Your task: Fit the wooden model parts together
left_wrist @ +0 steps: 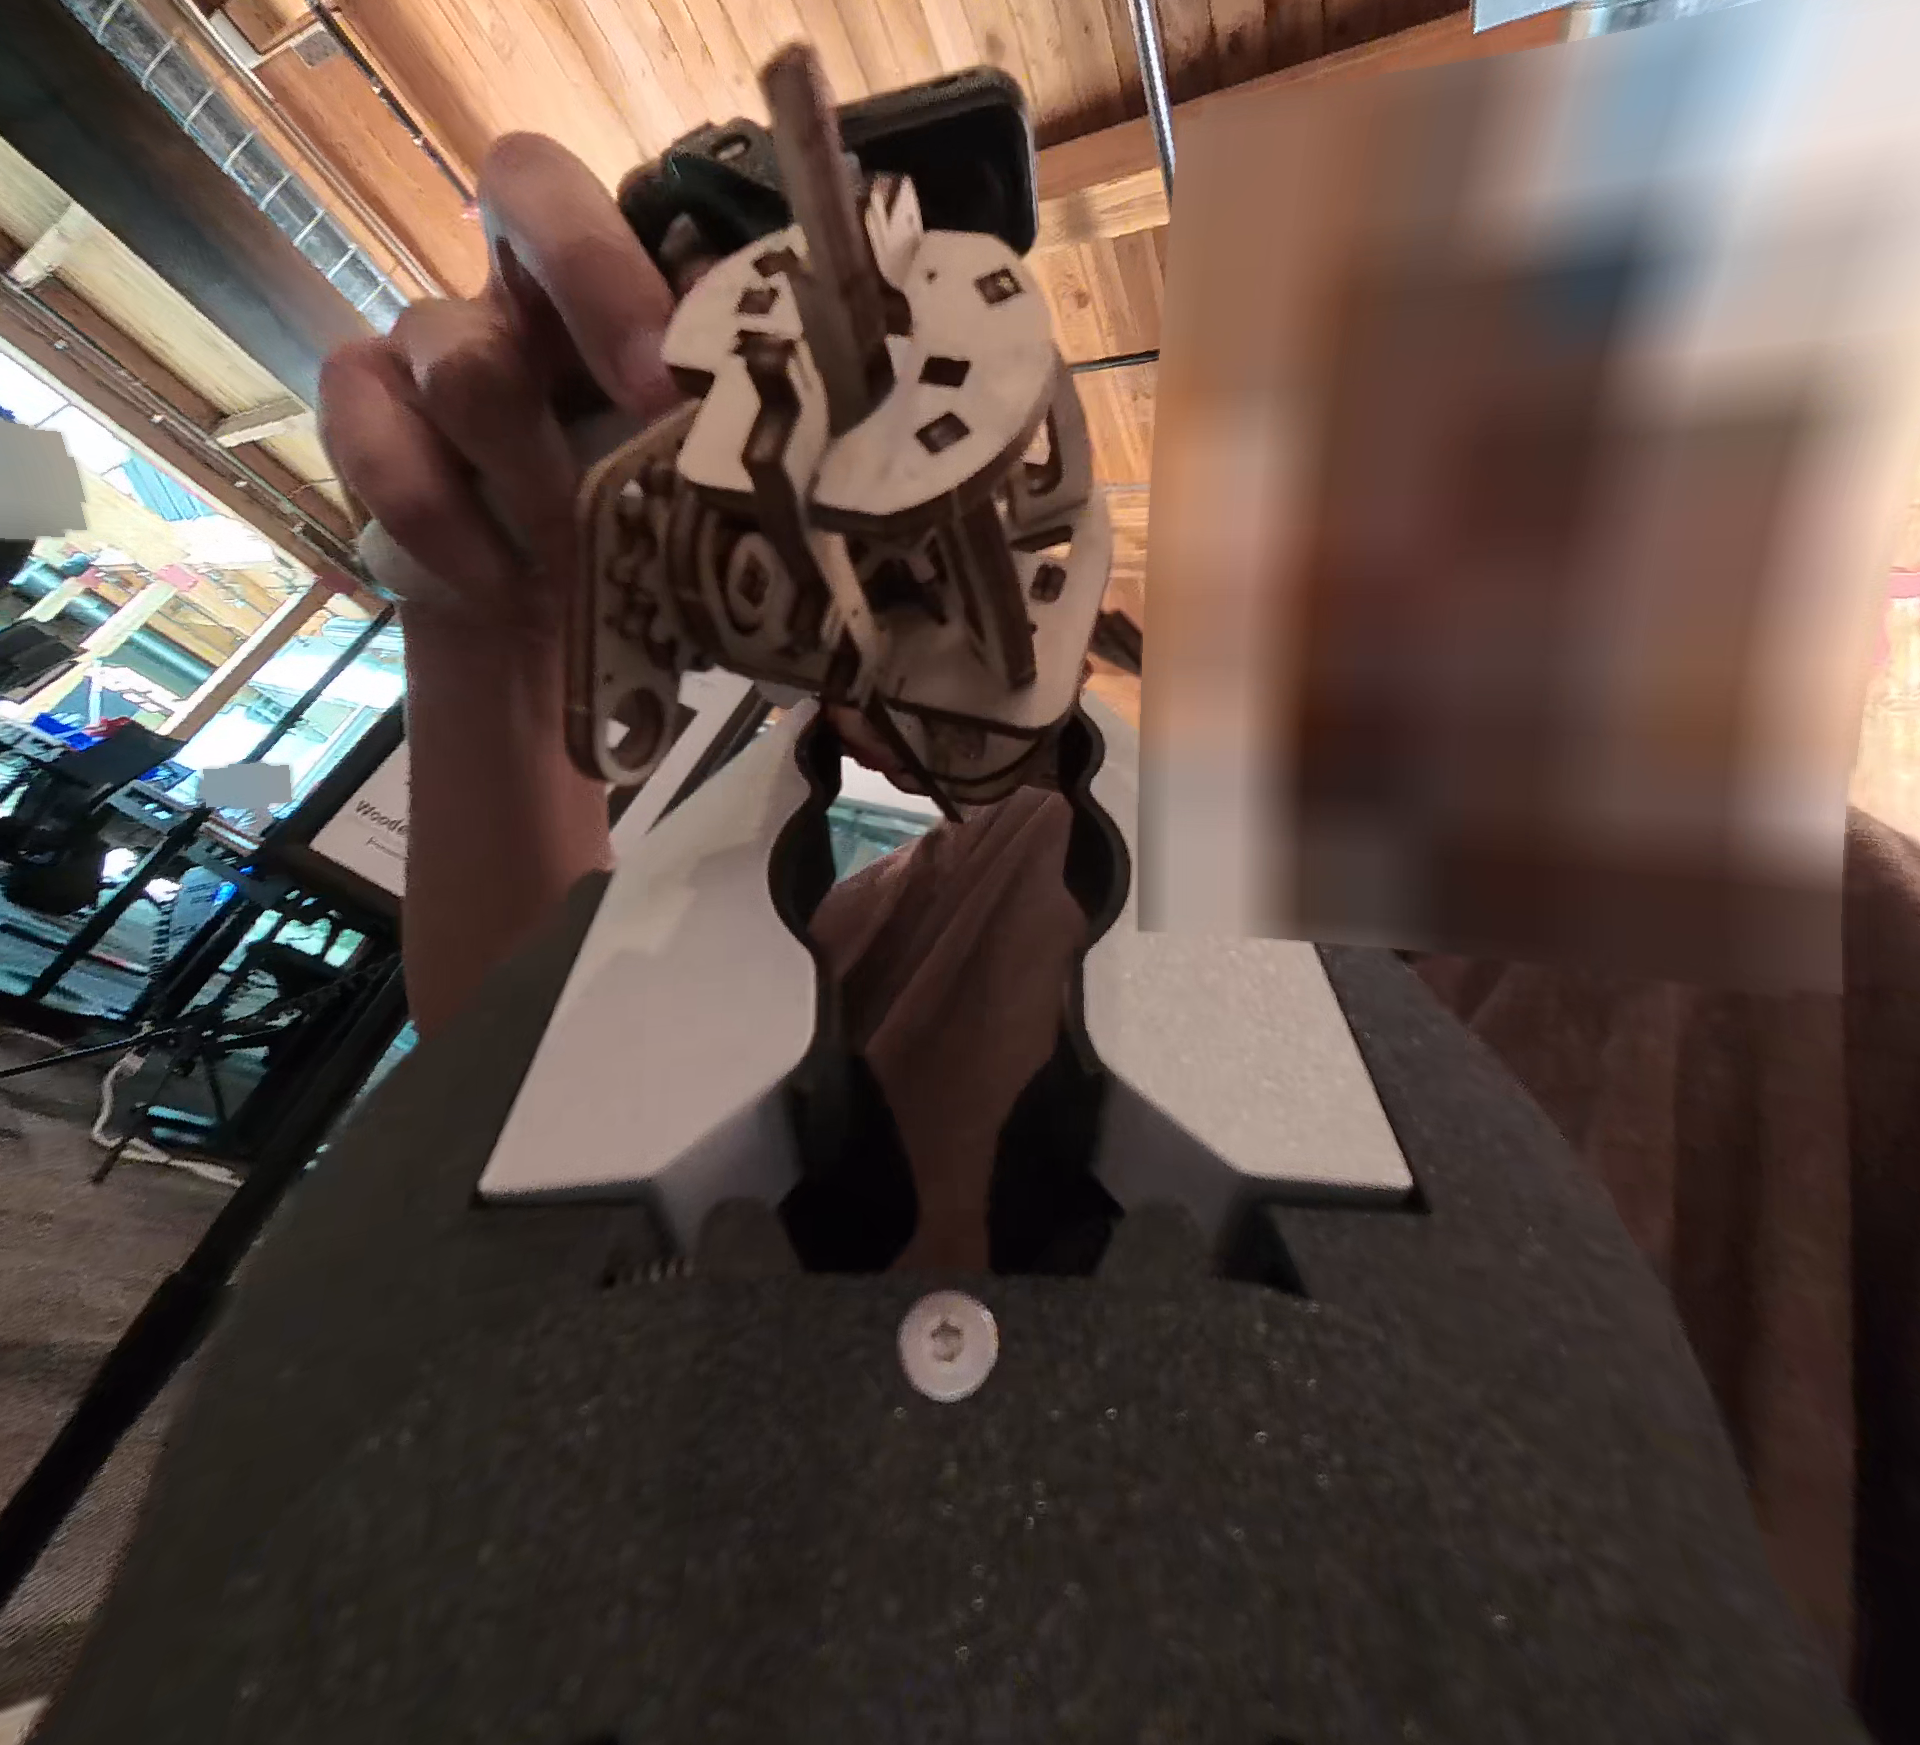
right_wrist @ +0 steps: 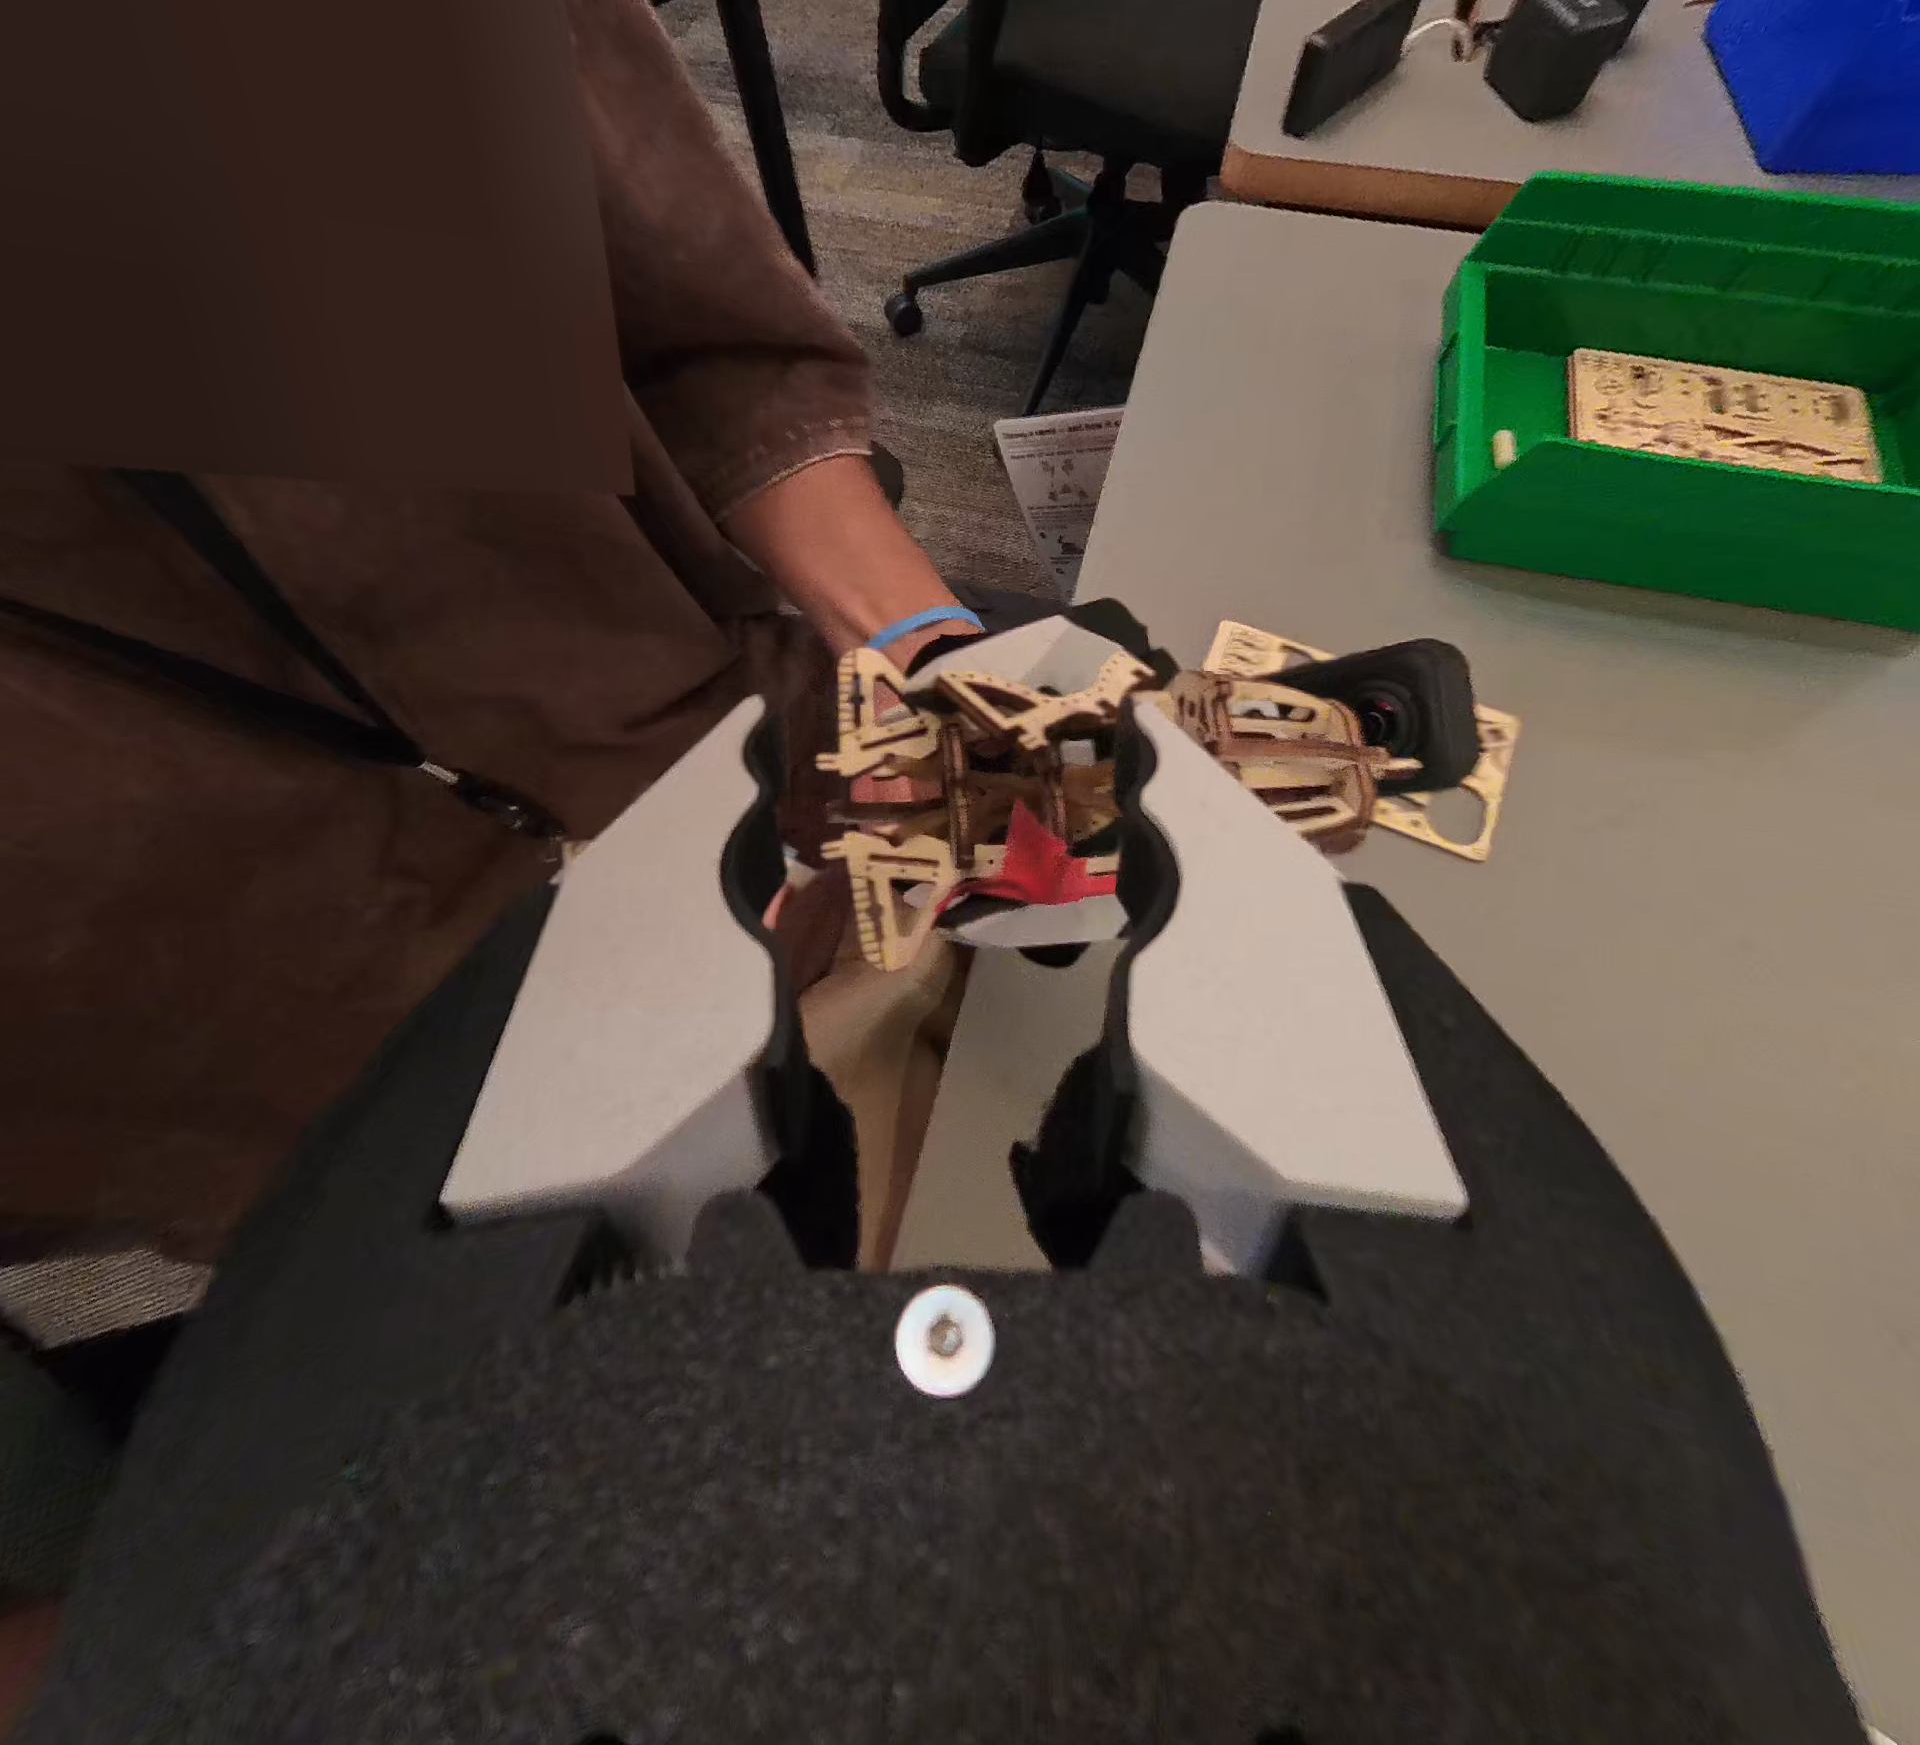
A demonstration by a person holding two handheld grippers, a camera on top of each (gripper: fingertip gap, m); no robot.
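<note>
The wooden model (right_wrist: 1039,708), a cluster of tan laser-cut parts, is held in the air over the table edge between both grippers. My right gripper (right_wrist: 951,734) straddles it, with its grey fingers against the model's sides. My left gripper (left_wrist: 945,739) points up at the wooden ceiling and is shut on the base of the model (left_wrist: 935,407). The left gripper also shows in the right wrist view, where its camera (right_wrist: 1403,719) sits behind the model. A hand (left_wrist: 468,469) is at the model's left side.
A flat wooden part sheet (right_wrist: 1455,802) lies on the grey table (right_wrist: 1558,1124) under the model. A green bin (right_wrist: 1662,552) holds another part sheet (right_wrist: 1725,412). A blue bin (right_wrist: 1829,33), black blocks (right_wrist: 1558,33) and an office chair (right_wrist: 1091,33) are farther off. A person in brown (right_wrist: 416,760) stands close on the left. The tips of both grippers are at nearly the same place.
</note>
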